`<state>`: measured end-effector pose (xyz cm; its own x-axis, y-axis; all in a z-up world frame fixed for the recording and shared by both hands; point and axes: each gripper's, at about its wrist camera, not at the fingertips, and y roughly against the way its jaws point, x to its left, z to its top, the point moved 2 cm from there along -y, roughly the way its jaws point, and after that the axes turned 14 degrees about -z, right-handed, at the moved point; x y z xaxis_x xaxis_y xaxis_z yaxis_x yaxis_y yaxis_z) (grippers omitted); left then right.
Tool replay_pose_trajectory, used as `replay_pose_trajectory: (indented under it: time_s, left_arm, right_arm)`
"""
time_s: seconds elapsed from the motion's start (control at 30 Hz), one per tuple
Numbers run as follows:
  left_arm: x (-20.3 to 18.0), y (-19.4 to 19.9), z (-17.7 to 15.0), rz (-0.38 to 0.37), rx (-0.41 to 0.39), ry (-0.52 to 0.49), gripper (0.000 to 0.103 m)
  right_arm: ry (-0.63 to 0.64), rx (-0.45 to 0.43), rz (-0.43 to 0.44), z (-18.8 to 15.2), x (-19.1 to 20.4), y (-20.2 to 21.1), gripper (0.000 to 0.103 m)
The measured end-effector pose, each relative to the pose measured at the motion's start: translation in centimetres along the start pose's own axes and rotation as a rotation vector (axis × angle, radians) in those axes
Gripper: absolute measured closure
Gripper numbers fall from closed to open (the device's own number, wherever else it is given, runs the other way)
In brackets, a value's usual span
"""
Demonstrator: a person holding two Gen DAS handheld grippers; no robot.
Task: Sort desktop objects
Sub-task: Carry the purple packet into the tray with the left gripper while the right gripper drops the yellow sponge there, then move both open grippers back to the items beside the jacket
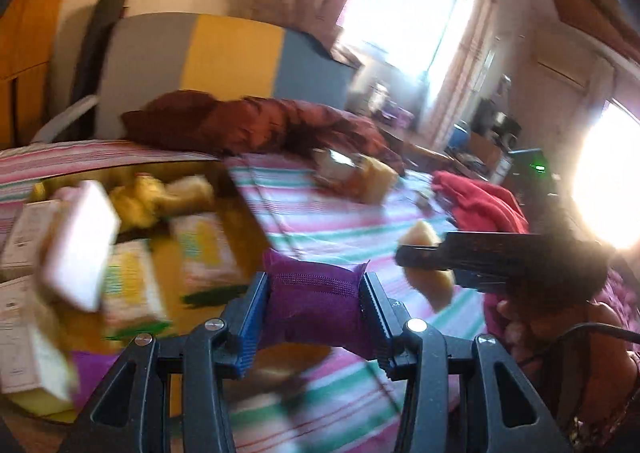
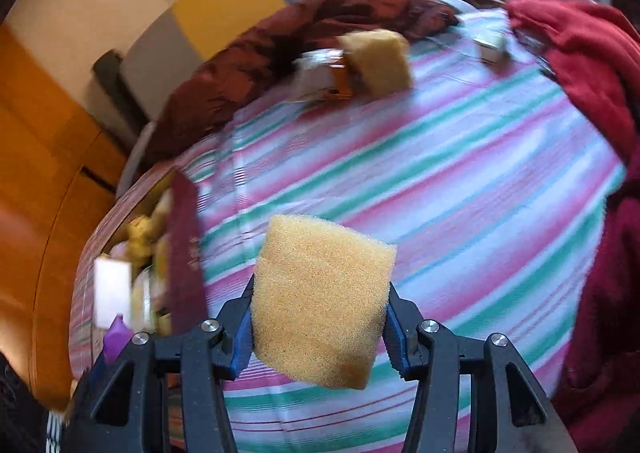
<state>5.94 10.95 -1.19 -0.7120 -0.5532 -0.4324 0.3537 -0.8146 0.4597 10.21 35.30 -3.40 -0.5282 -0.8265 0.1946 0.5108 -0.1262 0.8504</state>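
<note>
1. Two handheld grippers hang above a bed covered with a pink, green and white striped sheet [image 2: 460, 157]. Both views are blurred.
2. The left gripper [image 1: 314, 307] has its jaws closed partway on a purple mesh pouch [image 1: 316, 301], pinched at both sides and lifted clear of the sheet.
3. The right gripper [image 2: 320, 317] has its jaws closed partway on a yellow sponge [image 2: 320, 301], which stands upright between them above the sheet. The left wrist view shows this same gripper side-on at right, with the sponge in its jaws.
4. To the left lies an open box [image 1: 240, 205] with dark walls, filled with small cartons [image 1: 132, 285], a white block [image 1: 80, 245] and yellow items too blurred to name.
5. Farther up the bed, a second yellow sponge [image 2: 380, 61] sits just beside a white and orange packet [image 2: 320, 79], near a rumpled dark red blanket [image 2: 280, 41].
6. A bright red garment [image 2: 580, 65] lies heaped at the right edge of the bed.
</note>
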Motion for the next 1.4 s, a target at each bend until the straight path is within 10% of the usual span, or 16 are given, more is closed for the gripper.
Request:
replay_pose_trajectory:
  time_s: [0.8, 1.4]
  left_arm:
    - [7.2, 1.1, -3.6, 0.219, 0.140, 0.079, 0.045]
    - [6.8, 4.0, -2.4, 0.237, 0.042, 0.133, 0.045]
  right_arm:
    - [0.345, 0.015, 0.132, -3.4, 14.1, -0.1, 0.045]
    - [0.231, -0.019, 0.173, -2.0, 11.3, 0.8, 0.031]
